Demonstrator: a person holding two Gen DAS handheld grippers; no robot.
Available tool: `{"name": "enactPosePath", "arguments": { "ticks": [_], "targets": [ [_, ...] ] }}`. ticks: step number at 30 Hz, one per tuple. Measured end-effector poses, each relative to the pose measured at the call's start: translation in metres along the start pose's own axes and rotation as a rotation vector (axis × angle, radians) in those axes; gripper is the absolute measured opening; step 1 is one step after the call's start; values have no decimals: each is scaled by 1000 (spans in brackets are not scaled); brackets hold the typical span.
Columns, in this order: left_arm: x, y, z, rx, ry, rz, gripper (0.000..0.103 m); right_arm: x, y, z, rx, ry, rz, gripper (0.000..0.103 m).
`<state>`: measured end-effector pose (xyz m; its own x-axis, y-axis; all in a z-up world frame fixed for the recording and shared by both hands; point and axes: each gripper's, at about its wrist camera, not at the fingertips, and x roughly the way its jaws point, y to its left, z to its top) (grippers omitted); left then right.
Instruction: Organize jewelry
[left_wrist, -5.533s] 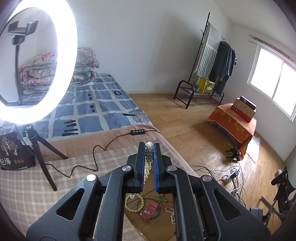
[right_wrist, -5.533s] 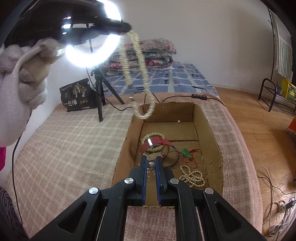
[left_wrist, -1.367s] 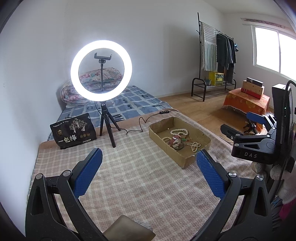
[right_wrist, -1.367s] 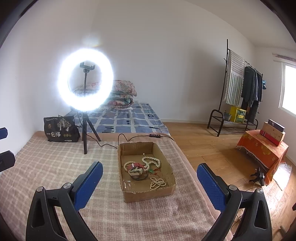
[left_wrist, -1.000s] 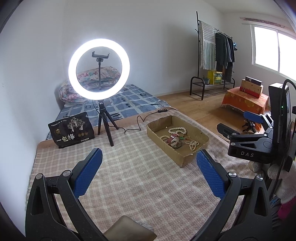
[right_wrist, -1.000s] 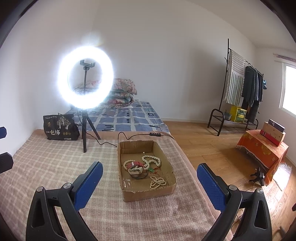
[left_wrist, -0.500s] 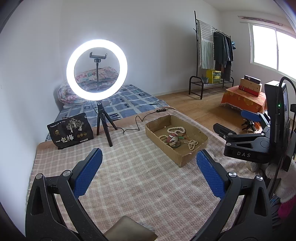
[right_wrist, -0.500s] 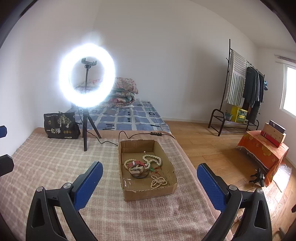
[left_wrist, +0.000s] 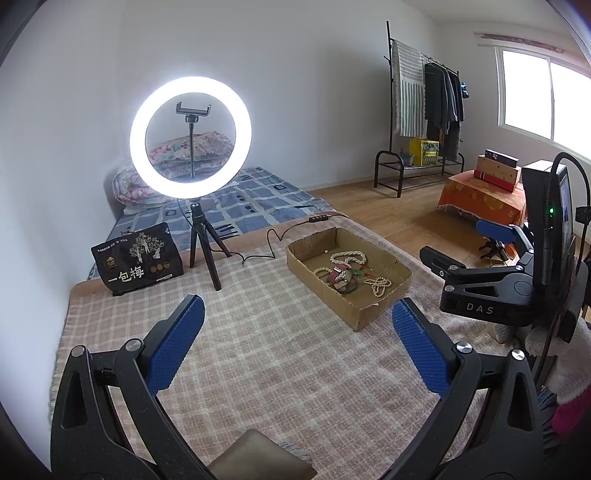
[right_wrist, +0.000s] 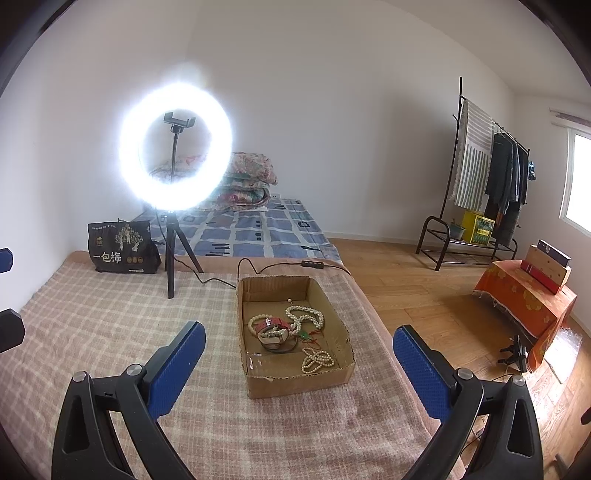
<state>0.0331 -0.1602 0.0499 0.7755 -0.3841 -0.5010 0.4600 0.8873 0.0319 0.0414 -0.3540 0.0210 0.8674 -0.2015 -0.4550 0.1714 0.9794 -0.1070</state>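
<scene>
Nearest: left gripper (left_wrist: 295, 339) and right gripper (right_wrist: 297, 363), both spread wide, grasping nothing. Farther, on checked blanket (right_wrist: 110, 317): cardboard box (right_wrist: 295, 382) holding bead necklaces (right_wrist: 304, 315). Beyond, far left: lit ring light (right_wrist: 175, 146).

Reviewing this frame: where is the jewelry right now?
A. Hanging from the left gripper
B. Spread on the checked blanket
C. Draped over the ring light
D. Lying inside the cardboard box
D: the bead strands and red-strapped watch lie inside the cardboard box, and both grippers are open and empty.
</scene>
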Motion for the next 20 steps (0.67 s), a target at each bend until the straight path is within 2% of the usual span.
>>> {"name": "enactPosePath", "arguments": {
  "ticks": [12,20],
  "targets": [
    [2,0,-2,-4,11,3,103,0,1,-4,-13,6,2,103],
    [4,2,-4,1,-2,32,103,2,7,-3,-45,12,3,103]
  ]
}}
